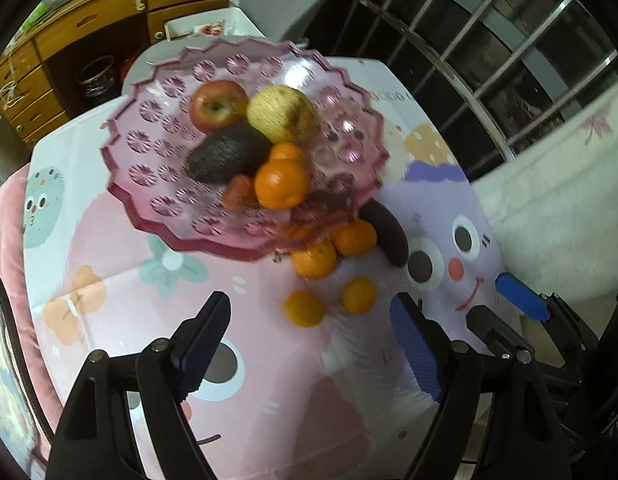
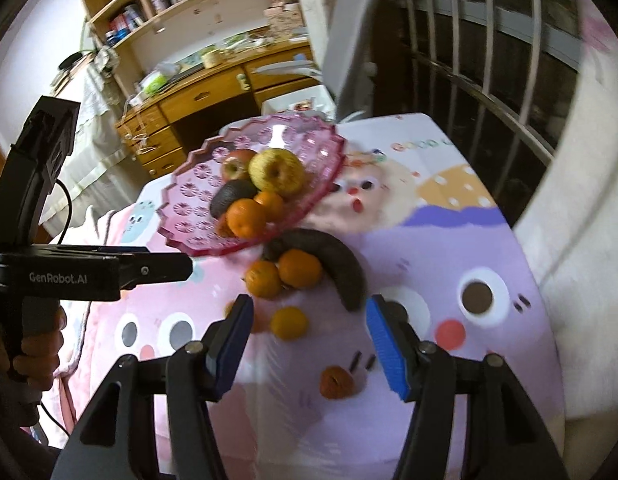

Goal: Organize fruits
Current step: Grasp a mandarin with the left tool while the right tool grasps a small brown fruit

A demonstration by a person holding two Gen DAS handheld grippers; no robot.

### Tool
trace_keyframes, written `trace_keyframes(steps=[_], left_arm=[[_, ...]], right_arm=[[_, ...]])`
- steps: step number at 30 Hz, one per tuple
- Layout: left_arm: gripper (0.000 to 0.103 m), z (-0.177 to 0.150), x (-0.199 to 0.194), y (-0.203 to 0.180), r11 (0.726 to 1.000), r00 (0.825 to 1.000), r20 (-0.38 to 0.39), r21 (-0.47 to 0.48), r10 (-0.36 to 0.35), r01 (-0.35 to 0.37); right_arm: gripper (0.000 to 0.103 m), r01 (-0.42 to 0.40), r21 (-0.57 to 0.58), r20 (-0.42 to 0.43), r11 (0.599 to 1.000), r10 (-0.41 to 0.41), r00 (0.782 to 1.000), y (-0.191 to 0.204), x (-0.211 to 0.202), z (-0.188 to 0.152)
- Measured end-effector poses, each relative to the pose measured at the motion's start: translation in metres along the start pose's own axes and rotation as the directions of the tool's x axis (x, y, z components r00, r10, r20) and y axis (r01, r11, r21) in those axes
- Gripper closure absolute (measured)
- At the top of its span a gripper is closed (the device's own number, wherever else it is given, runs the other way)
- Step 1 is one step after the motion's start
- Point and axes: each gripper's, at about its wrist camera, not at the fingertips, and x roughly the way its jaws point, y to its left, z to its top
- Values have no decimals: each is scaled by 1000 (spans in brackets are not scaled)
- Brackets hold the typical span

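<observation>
A pink glass fruit plate holds a red apple, a yellow pear, a dark avocado, tangerines and a strawberry. On the table in front lie several tangerines, a blackened banana and a reddish dried fruit. My left gripper is open and empty above the cloth, short of the loose tangerines. My right gripper is open and empty, with a tangerine between and beyond its fingers.
The table carries a cartoon-print cloth. A metal window grille and a white wall ledge stand to the right. A wooden desk with drawers and bookshelves stand behind. The left gripper's body shows at the left of the right wrist view.
</observation>
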Motion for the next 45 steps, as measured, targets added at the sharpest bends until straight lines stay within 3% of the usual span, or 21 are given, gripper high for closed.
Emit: trace_keyframes(steps=[14,21,33,42,45], left_arm=[[22,-19,46,-4,999,998,-56,46,25,-23],[34,-15,73,2,998,996,-83,59,40,-35],[62,-18,98,4,999,989,-147,48,18,-12],[69,-15,102,4,999,990,-143,42,17,-11],[69,-14,103,1,999,990,-143,39,21,-15]], right_arm=[[38,55,83,-92,995,-48,995,-11,23,-50],[39,65,84,-166,994,-50,985,-8,50,-63],[57,56,69,-222,996,-39,974,-9,75,-67],[73,60,43,-228,997,-49,973,-13,82,-59],[73,51,42,-237,998,-40,971,-14,83,-57]])
